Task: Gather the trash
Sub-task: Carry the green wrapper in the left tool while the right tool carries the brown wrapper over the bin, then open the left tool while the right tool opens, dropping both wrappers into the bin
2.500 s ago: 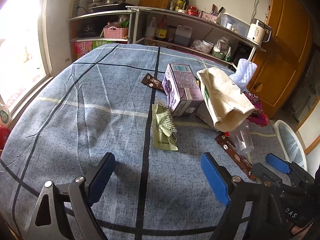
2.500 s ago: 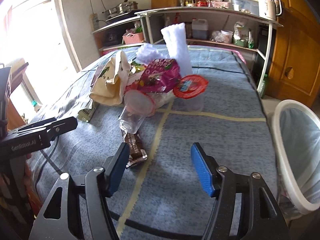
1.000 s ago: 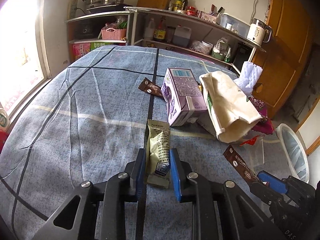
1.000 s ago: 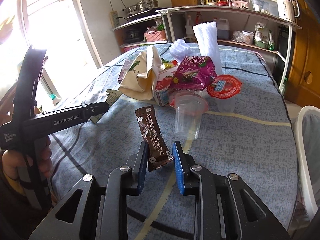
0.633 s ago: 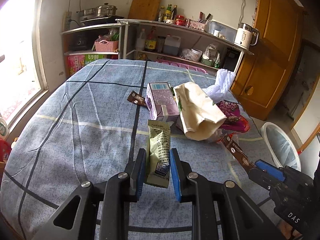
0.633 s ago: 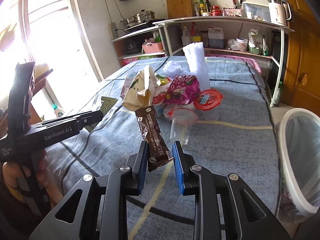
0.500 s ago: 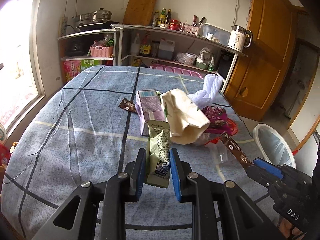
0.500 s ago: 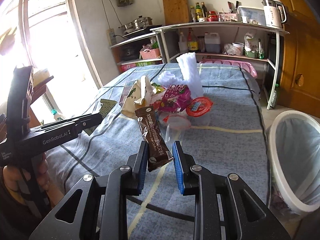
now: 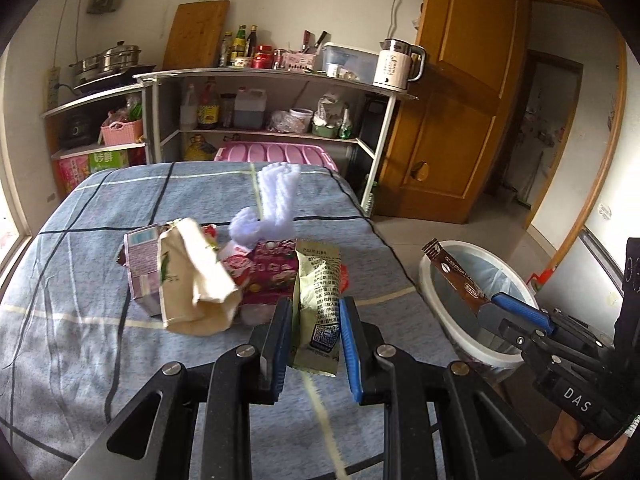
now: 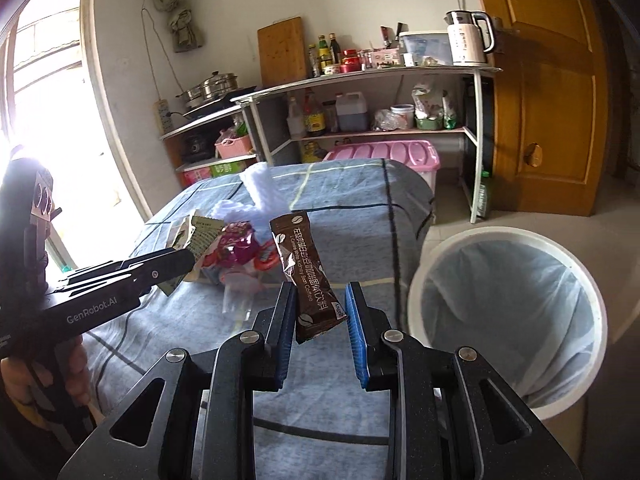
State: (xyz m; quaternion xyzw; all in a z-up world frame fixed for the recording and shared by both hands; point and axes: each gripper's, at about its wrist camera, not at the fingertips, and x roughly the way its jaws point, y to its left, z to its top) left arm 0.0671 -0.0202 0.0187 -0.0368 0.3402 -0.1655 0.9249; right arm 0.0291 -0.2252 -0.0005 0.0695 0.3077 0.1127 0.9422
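Between my left gripper (image 9: 312, 332) pads I have the green sachet (image 9: 319, 304) clamped, standing upright above the near edge of the blue checked worktop (image 9: 80, 360). My right gripper (image 10: 318, 326) is closed on the lower end of the brown coffee sachet (image 10: 306, 276), which leans up and to the left. In the left wrist view that brown sachet sits over the rim of the white trash bin (image 9: 436, 300), which stands on the floor just right of the worktop. On the cloth, farther away, lies the remaining trash: a beige paper bag (image 9: 196, 280) resting against a purple carton (image 9: 138, 264), a pink snack wrapper (image 9: 268, 276) and white foam netting (image 9: 276, 196) behind it. Far back, shelves (image 9: 280, 80) hold bottles and a kettle (image 9: 396, 62).
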